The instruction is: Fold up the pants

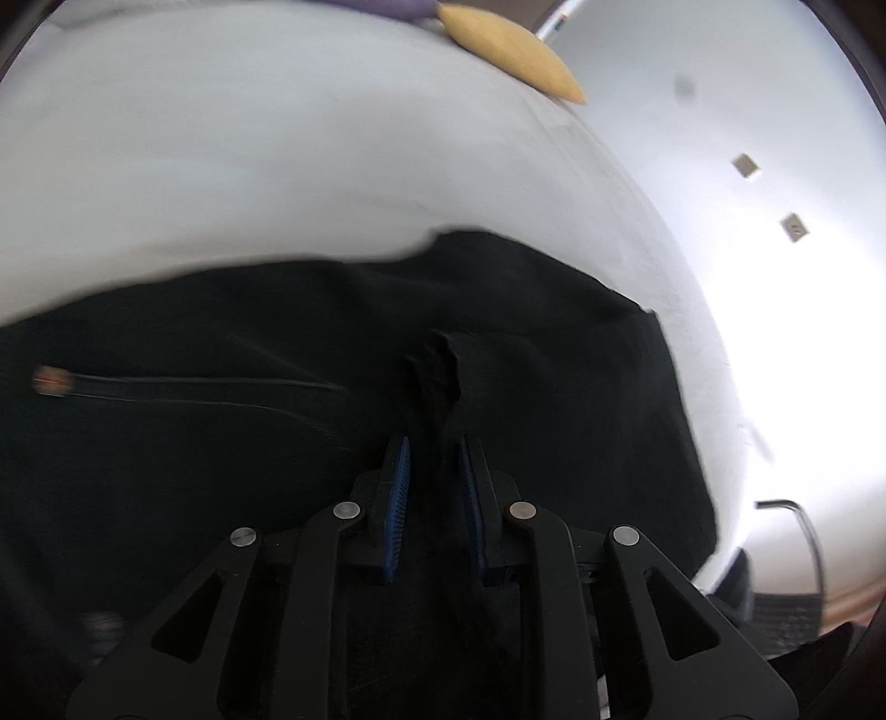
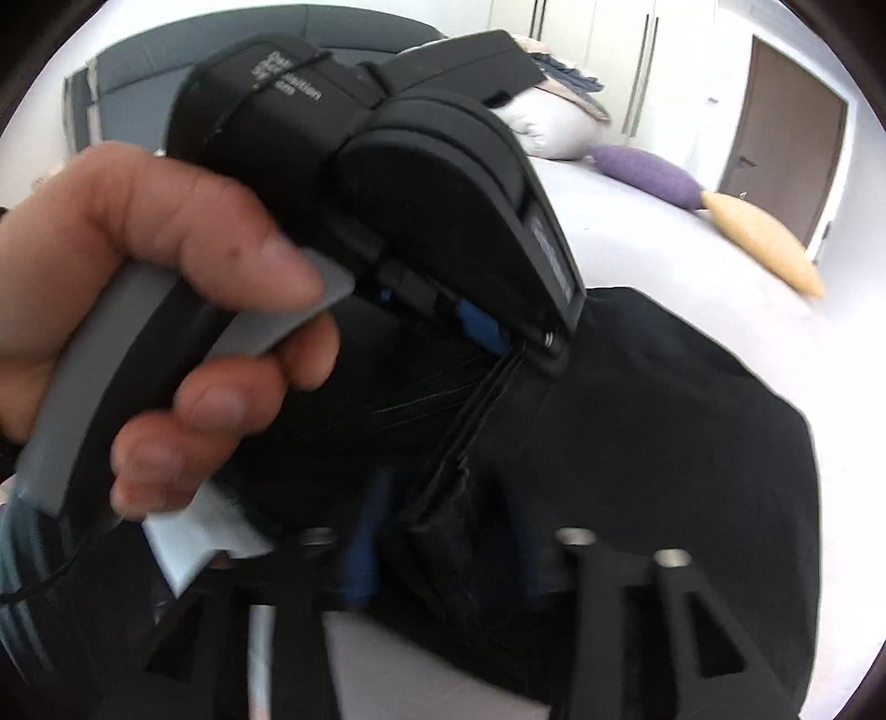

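Black pants (image 1: 221,443) lie spread on a white bed (image 1: 277,166). My left gripper (image 1: 434,448) is shut on a raised pinch of the black cloth, which stands up between its blue pads (image 1: 398,482). In the right wrist view the pants (image 2: 664,443) fill the lower right, and a hand (image 2: 138,249) holds the left gripper (image 2: 515,346) close in front, its tip pulling taut creases in the cloth. My right gripper (image 2: 448,531) sits just below it. Its blue pads (image 2: 365,531) stand apart, with a bunch of black cloth loose between them.
A yellow cushion (image 2: 764,243) and a purple cushion (image 2: 648,171) lie at the far side of the bed, beside a white pillow (image 2: 548,127). A grey headboard (image 2: 221,50) and a brown door (image 2: 792,127) stand behind. The bed's edge curves down the right in the left wrist view.
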The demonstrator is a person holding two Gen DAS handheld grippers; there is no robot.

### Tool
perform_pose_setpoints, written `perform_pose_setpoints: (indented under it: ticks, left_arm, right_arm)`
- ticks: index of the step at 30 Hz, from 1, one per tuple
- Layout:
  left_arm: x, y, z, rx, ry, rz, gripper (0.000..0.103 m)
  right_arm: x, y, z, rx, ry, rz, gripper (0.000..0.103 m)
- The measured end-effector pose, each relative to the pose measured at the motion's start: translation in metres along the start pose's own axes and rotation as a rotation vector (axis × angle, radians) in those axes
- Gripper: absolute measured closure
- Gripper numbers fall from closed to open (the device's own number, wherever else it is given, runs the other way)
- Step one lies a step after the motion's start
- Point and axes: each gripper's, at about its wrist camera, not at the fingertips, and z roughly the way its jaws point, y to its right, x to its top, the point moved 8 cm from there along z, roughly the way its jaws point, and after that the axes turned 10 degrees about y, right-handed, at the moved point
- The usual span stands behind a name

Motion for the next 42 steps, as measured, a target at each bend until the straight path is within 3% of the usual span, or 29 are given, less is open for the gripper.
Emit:
perform_pose_setpoints:
  ticks: [3, 4, 5, 7, 10, 12, 14, 16, 24, 27, 36, 42]
  left_arm:
    - [0.006, -0.006, -0.025, 0.119, 0.080, 0.035, 0.085]
    - [0.007, 0.003, -0.032, 0.145, 0.108, 0.088, 0.085]
    - [0.004, 0.014, -0.034, 0.162, 0.119, 0.131, 0.085]
    - [-0.005, 0.039, -0.031, 0.187, 0.123, 0.238, 0.085]
    - [-0.029, 0.066, -0.008, 0.197, 0.076, 0.343, 0.085]
    - [-0.046, 0.062, 0.012, 0.253, 0.029, 0.396, 0.085]
    - [-0.051, 0.060, 0.016, 0.267, 0.066, 0.403, 0.085]
    - [-0.052, 0.056, 0.016, 0.262, 0.065, 0.371, 0.086]
    - [-0.061, 0.043, 0.010, 0.265, 0.079, 0.358, 0.086]
    - [-0.063, 0.042, 0.012, 0.258, 0.079, 0.358, 0.086]
    - [-0.062, 0.042, 0.014, 0.244, 0.094, 0.347, 0.086]
    - [-0.062, 0.041, 0.009, 0.234, 0.108, 0.344, 0.086]
  right_arm:
    - [-0.008, 0.013, -0.034, 0.070, 0.025, 0.099, 0.043]
    - [-0.011, 0.021, -0.043, 0.101, 0.025, 0.155, 0.047]
    - [-0.014, 0.031, -0.052, 0.135, 0.025, 0.215, 0.051]
    - [-0.022, 0.060, -0.068, 0.192, 0.017, 0.356, 0.071]
    - [-0.026, 0.129, -0.085, 0.239, 0.029, 0.571, 0.083]
    - [-0.030, 0.173, -0.093, 0.251, 0.044, 0.677, 0.083]
    - [-0.035, 0.217, -0.094, 0.258, 0.046, 0.753, 0.083]
    - [-0.022, 0.246, -0.084, 0.273, 0.033, 0.801, 0.083]
    - [-0.042, 0.327, 0.011, 0.285, -0.050, 1.012, 0.083]
    - [-0.061, 0.317, 0.037, 0.290, -0.094, 1.054, 0.103]
    - [-0.090, 0.242, -0.017, 0.400, -0.170, 0.985, 0.102]
    - [-0.112, 0.209, -0.055, 0.404, -0.148, 1.031, 0.102]
